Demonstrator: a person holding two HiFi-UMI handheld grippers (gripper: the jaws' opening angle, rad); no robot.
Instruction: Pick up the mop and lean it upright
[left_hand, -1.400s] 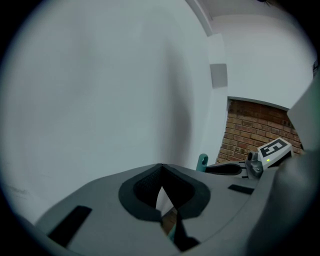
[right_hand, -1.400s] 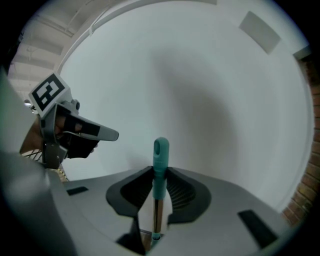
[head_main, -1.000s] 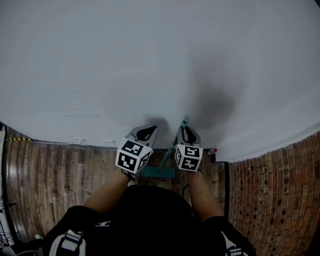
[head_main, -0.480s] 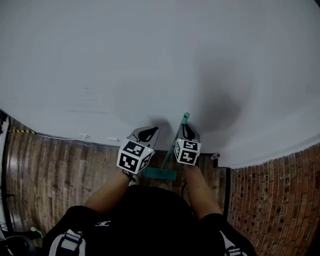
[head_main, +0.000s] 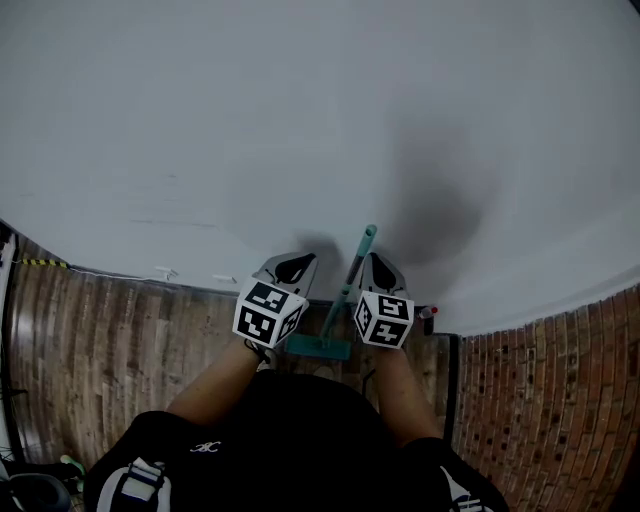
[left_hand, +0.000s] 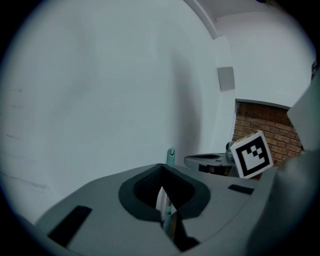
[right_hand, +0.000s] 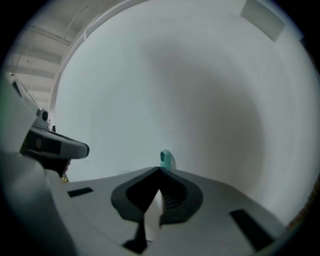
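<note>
The mop stands upright against the white wall (head_main: 300, 120). Its teal handle (head_main: 352, 278) rises from the teal mop head (head_main: 318, 347) on the floor. My right gripper (head_main: 381, 268) is just right of the handle, shut with nothing in it. My left gripper (head_main: 291, 268) is left of the handle, apart from it, jaw tips together. In the left gripper view the handle's top (left_hand: 171, 156) shows beyond the closed gripper (left_hand: 161, 167). In the right gripper view the handle's top (right_hand: 166, 159) pokes up behind the closed gripper (right_hand: 159, 171).
Wooden floor (head_main: 120, 350) runs along the wall's foot. A brick wall (head_main: 560, 400) closes the right side behind a dark post (head_main: 453, 370). A small red-capped object (head_main: 428, 312) lies by the corner. Yellow-black tape (head_main: 40, 263) marks the far left.
The right gripper has come off the mop handle, shifted a little to the right and closed its jaws. The handle stays against the wall. The left gripper has hardly moved.
</note>
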